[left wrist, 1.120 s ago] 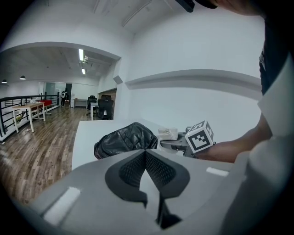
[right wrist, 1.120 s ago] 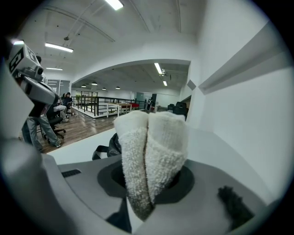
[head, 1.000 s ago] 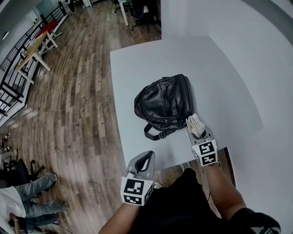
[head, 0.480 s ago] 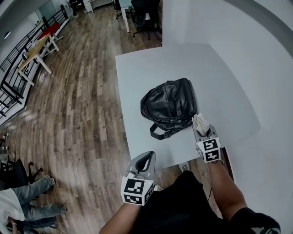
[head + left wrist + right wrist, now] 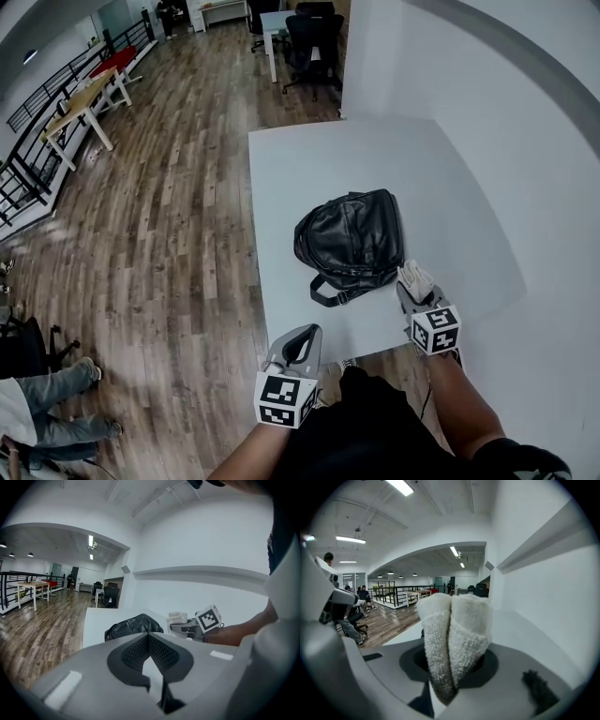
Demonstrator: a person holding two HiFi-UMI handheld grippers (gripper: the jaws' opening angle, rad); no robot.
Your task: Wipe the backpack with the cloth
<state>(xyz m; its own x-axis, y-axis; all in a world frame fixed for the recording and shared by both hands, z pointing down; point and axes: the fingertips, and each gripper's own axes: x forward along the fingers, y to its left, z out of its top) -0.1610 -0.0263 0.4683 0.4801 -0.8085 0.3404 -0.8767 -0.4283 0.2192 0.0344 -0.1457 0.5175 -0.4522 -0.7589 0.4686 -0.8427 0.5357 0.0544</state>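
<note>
Cloth (image 5: 452, 639) pinched between right gripper (image 5: 412, 285) jaws; backpack (image 5: 352, 239) just beside

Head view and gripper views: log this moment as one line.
right gripper: shut on folded white terry cloth | cloth: beside black leather backpack on white table, contact unclear | left gripper: shut, empty

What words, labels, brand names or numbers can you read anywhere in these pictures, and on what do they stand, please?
No text can be read anywhere.
The left marker cube and right marker cube bear only black-and-white square patterns, no letters or digits.
The black backpack shows no legible logo or label.
The white cloth is plain.
</note>
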